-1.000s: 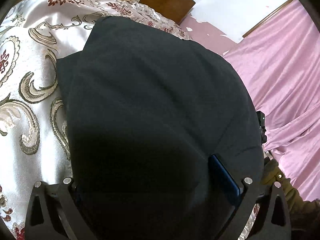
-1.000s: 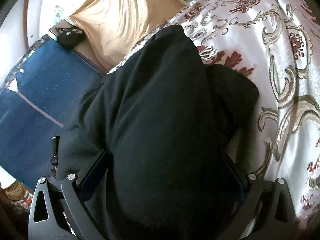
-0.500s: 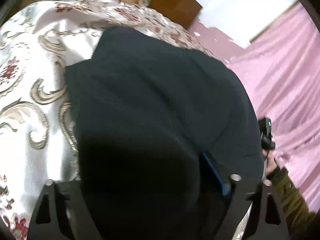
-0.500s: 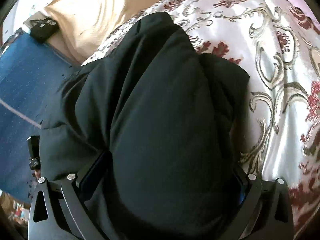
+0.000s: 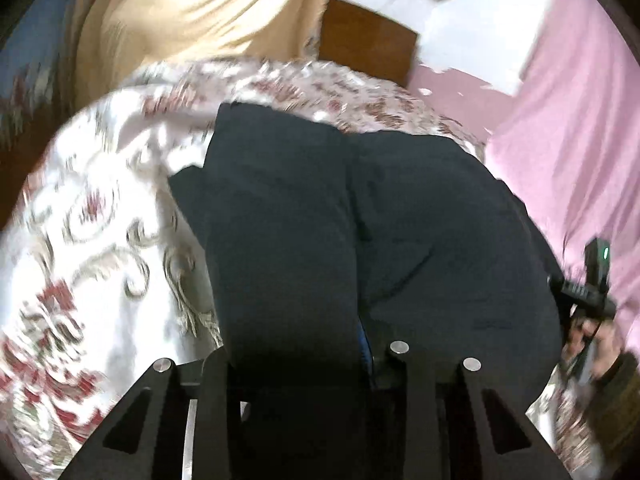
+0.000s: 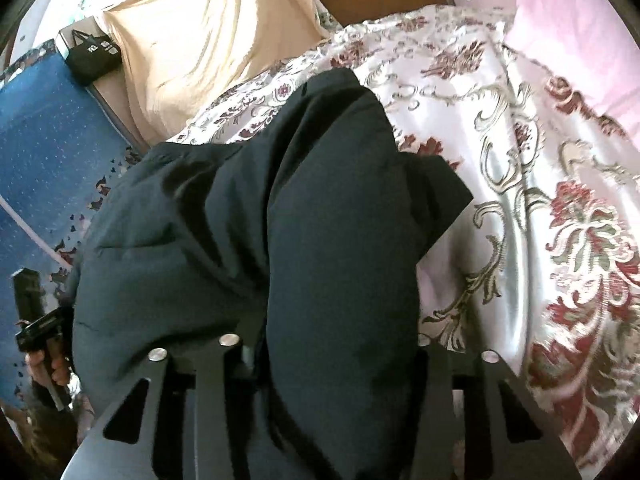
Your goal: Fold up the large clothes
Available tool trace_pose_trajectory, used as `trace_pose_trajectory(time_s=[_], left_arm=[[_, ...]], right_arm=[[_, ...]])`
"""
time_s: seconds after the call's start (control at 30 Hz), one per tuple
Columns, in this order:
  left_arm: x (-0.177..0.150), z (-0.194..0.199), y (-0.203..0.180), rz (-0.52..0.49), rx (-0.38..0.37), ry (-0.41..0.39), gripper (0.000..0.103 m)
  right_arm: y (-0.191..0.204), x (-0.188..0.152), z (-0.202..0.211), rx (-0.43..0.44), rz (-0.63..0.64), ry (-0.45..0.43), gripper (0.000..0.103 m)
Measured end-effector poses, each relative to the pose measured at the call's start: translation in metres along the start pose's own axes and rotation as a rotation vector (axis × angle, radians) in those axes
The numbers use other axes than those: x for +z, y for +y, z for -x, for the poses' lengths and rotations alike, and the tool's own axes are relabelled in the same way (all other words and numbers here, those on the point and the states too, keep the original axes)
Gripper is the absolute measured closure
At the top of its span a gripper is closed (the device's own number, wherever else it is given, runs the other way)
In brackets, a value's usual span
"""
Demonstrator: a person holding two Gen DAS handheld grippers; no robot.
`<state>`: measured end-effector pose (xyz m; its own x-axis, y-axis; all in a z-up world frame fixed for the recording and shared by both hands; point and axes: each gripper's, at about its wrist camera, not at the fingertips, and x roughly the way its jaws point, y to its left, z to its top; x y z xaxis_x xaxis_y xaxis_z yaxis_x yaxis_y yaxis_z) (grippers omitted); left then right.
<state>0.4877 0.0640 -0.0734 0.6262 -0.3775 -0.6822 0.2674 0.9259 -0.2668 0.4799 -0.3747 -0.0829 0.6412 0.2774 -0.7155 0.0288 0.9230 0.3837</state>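
Observation:
A large black garment (image 5: 400, 220) lies across a floral satin bedspread (image 5: 100, 240). My left gripper (image 5: 294, 344) has its jaws closing, and a thick fold of the garment's near edge is bunched tight between them. In the right wrist view the same garment (image 6: 240, 220) rises in a ridge from my right gripper (image 6: 336, 344). Its jaws are closing too, with a fold of black cloth pinched between them. The fingertips of both grippers are hidden by the fabric. The far end of the garment rests on the bedspread (image 6: 540, 160).
A beige cloth (image 6: 208, 40) is heaped beyond the bedspread. Beside it are a wooden board (image 5: 368, 46), a black bag (image 6: 92, 56) and a blue mat (image 6: 48, 152). Pink fabric (image 5: 568, 120) hangs on the other side. The person's hand (image 5: 600, 344) grips a handle.
Both pairs of jaws have narrowed from wide apart onto folds of the black garment. Both grippers have risen and tipped up, lifting the near edge, so more of the room shows.

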Motion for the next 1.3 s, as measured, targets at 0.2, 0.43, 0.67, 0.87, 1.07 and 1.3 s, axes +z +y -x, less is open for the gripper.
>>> trace_pose_trajectory(time_s=[0.2, 0.43, 0.67, 0.87, 1.07, 1.3], left_arm=[[0.002, 0.028, -0.014, -0.017, 0.040, -0.068, 0.082], [0.001, 0.076, -0.049, -0.110, 0.103, -0.155, 0.084], [-0.021, 0.134, -0.064, -0.137, 0.133, -0.177, 0.085], [-0.052, 0.167, -0.065, -0.123, 0.163, -0.154, 0.085], [-0.078, 0.170, -0.062, -0.120, 0.173, -0.111, 0.084], [-0.100, 0.152, -0.057, -0.112, 0.209, -0.063, 0.081]], right_arm=[[0.009, -0.013, 0.039, -0.015, 0.047, -0.042, 0.077], [0.035, -0.027, 0.077, 0.028, 0.086, -0.093, 0.081], [0.063, -0.050, 0.130, 0.077, 0.147, -0.123, 0.082], [0.076, -0.076, 0.167, 0.116, 0.159, -0.130, 0.082], [0.083, -0.108, 0.180, 0.099, 0.168, -0.112, 0.082], [0.071, -0.134, 0.169, 0.005, 0.121, -0.095, 0.075]])
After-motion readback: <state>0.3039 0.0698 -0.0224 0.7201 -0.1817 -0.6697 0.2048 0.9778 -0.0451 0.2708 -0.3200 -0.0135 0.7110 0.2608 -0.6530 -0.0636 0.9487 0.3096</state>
